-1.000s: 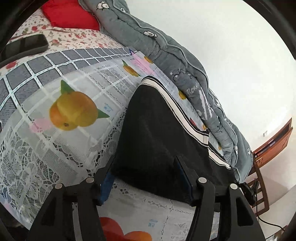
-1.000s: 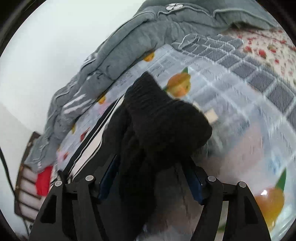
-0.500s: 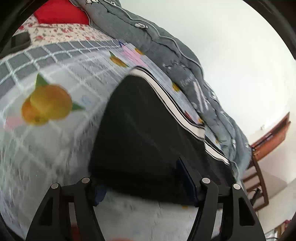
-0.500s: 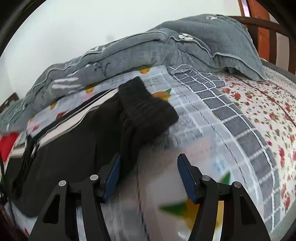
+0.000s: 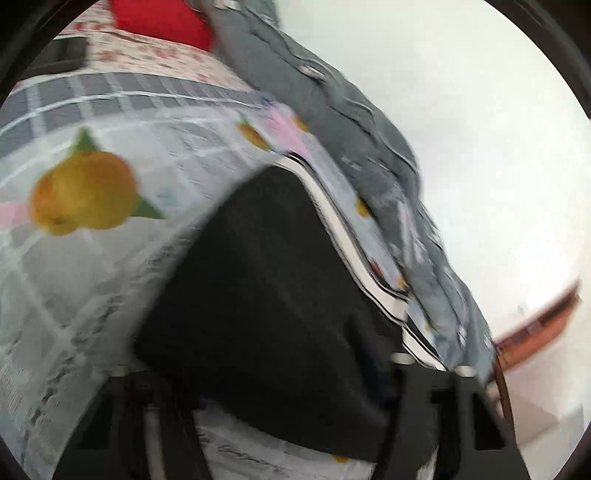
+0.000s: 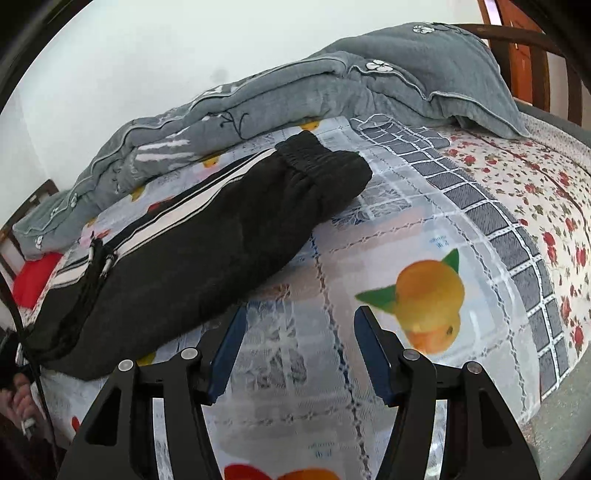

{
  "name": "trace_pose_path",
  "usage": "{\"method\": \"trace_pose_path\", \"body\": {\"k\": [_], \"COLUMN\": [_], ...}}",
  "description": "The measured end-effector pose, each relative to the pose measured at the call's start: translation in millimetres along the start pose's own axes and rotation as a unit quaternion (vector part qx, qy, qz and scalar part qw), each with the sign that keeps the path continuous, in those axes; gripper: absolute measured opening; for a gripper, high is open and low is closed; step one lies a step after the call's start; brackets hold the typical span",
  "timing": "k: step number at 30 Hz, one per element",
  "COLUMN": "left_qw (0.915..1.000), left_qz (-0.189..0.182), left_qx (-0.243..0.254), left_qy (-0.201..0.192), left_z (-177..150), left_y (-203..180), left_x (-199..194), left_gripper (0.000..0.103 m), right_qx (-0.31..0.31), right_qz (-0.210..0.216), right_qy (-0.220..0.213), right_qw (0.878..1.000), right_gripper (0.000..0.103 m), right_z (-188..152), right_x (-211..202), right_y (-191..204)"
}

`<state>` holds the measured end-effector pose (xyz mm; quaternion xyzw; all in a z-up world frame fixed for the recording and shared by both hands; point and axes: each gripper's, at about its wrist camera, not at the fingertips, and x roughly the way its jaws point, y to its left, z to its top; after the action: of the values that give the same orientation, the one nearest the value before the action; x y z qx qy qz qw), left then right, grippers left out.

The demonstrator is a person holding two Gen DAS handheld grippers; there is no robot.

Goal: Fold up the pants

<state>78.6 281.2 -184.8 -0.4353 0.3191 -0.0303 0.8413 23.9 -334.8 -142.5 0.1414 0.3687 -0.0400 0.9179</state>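
The black fleece pants with white side stripes [image 6: 207, 236] lie folded lengthwise on the see-through plastic sheet printed with oranges and lace [image 6: 424, 236], which covers the bed. In the right wrist view the ribbed cuff end points toward the rolled grey quilt w/ flower embroidery [image 6: 332, 85] at the back, and the waist end w/ its metal-tipped drawstring [image 6: 99, 258] sits lower left, near the sheet's edge.

The right gripper [image 6: 297, 326] is spread, its blue pads apart w/ nothing between them; it sits over bare sheet just beside the pants' near edge, not touching the cloth. Its jaws have been opening within the last second. A large printed orange [image 6: 430, 302] shows just right of its right finger.

Left wrist view is badly motion-blurred. The left gripper [image 5: 266, 373] is at the pants' near edge, black cloth [image 5: 266, 280] filling the gap between its fingers (one pad is hidden by the fabric). Its jaws have just been closing w/ the pants between them; whether the pads actually press the cloth I can't tell from the blur.

Behind the sheet: a floral bedsheet w/ small red roses [image 6: 535, 177], a red cushion [image 5: 162, 16] at the top of the left view, and a white wall [image 6: 129, 55] behind the quilt.
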Motion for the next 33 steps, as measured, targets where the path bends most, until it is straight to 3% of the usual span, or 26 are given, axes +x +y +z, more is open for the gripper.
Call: {"method": "trace_pose_path", "body": {"k": [2, 5, 10, 12, 16, 20, 24, 28, 30, 31, 33], "left_qw": [0.9996, 0.9971, 0.9784, 0.9711, 0.963, 0.9545, 0.9426, 0.9256, 0.9158, 0.9069, 0.8938], "left_qz": [0.027, 0.064, 0.129, 0.129, 0.086, 0.034, 0.003, -0.035, -0.033, -0.025, -0.028], "left_qx": [-0.009, 0.029, 0.135, 0.175, 0.243, 0.294, 0.333, 0.356, 0.356, 0.368, 0.402], "left_qy": [-0.008, -0.028, -0.089, -0.098, -0.08, -0.04, 0.024, 0.124, 0.183, 0.204, 0.197], "left_z": [-0.8, -2.8, -14.4, -22.6, -50.9, -99.1, -159.9, -220.0, -238.8, -247.1, -252.7], "left_y": [-0.2, -22.1, -112.2, -149.4, -222.9, -281.5, -316.5, -328.4, -328.4, -327.1, -328.9], "left_x": [-1.8, -5.1, -11.4, -7.9, 10.6, 38.5, 77.4, 123.6, 141.6, 148.1, 142.4], "left_gripper": [0.028, 0.018, 0.016, 0.015, 0.015, 0.015, 0.015, 0.015, 0.016, 0.017, 0.019], "right_qx": [-0.002, -0.001, -0.016, -0.017, -0.014, 0.0, 0.023, 0.035, 0.03, 0.026, 0.018], "right_qz": [0.005, 0.02, 0.007, 0.001, -0.007, -0.013, -0.019, -0.02, -0.022, -0.022, -0.017], "right_qy": [0.013, 0.021, 0.007, -0.003, -0.024, -0.027, -0.023, -0.016, -0.014, -0.014, -0.016], "right_qw": [1.0, 1.0, 1.0, 1.0, 1.0, 1.0, 0.999, 0.999, 0.999, 0.999, 1.0], "right_gripper": [0.06, 0.06, 0.06, 0.06, 0.061, 0.061, 0.061, 0.061, 0.061, 0.061, 0.061], "right_z": [-3.0, -4.9, -0.8, 2.6, 9.6, 11.0, 7.5, 1.2, -0.4, -1.1, 0.5], "right_x": [-2.0, -5.7, -18.7, -25.3, -39.7, -48.1, -51.0, -52.3, -52.6, -53.4, -55.1], "right_y": [-4.0, -11.1, -25.7, -33.6, -53.4, -74.6, -94.8, -101.5, -97.7, -94.3, -87.0]}}
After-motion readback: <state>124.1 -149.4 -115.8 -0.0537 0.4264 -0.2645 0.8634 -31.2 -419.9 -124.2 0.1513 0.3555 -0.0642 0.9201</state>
